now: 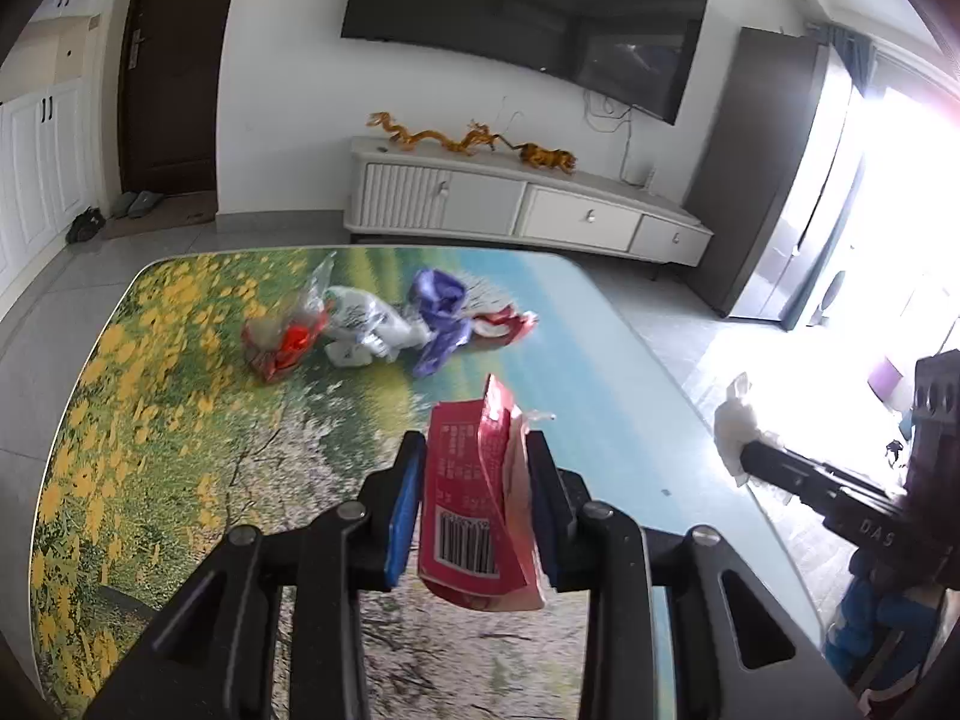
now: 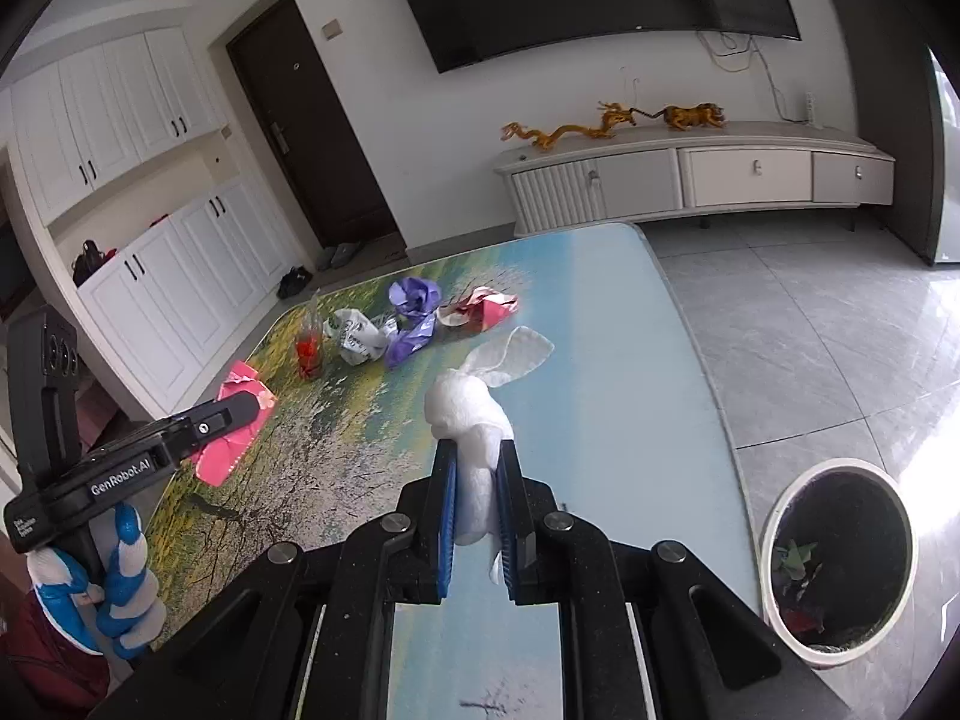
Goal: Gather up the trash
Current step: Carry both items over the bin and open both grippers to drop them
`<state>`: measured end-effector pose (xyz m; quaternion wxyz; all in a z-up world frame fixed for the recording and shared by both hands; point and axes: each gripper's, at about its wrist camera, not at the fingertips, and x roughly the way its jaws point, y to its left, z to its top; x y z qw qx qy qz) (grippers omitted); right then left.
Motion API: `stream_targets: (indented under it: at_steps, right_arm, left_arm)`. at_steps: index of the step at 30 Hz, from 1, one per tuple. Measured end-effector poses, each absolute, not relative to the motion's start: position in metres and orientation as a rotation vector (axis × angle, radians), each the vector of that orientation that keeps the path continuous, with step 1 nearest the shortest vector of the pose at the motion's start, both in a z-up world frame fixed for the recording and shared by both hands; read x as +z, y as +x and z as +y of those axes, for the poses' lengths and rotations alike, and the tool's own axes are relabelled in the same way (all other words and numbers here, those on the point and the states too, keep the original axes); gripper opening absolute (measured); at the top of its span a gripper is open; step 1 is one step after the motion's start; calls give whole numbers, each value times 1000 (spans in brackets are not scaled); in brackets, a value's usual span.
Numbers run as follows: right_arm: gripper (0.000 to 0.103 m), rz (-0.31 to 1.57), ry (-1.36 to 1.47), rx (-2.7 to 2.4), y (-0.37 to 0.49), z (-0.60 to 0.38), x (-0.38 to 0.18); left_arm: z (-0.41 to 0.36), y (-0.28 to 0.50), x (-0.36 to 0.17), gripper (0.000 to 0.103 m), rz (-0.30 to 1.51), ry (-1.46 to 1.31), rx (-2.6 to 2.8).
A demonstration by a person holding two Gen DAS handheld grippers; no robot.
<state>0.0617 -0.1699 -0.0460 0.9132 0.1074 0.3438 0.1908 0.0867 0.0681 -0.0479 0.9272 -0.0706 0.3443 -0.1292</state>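
right wrist view: bin (image 2: pixel 780 516) holds dark scraps (image 2: pixel 801 564)

Your right gripper (image 2: pixel 475 483) pinches a white tissue wad (image 2: pixel 471 420) over the landscape-print table (image 2: pixel 630 390). At 9 o'clock, your left gripper (image 2: pixel 255 405) clamps a pink-red packet (image 2: pixel 231 447). More wrappers (image 2: pixel 408 318) at 12 (loosely bunched). Bin (image 2: pixel 837 558) at 4 o'clock.

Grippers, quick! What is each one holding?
Left gripper: shut on the red wrapper.
Right gripper: shut on the white tissue.
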Motion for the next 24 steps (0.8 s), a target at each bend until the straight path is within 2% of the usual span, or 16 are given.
stream_targets:
  at_steps: [12, 24]
  right_arm:
    - [12, 630, 351, 216, 36, -260, -57]
    - [12, 672, 538, -23, 30, -392, -120]
  left_arm:
    - [-17, 97, -12, 31, 717, -82, -441]
    - [-208, 143, -24, 31, 836, 43, -704]
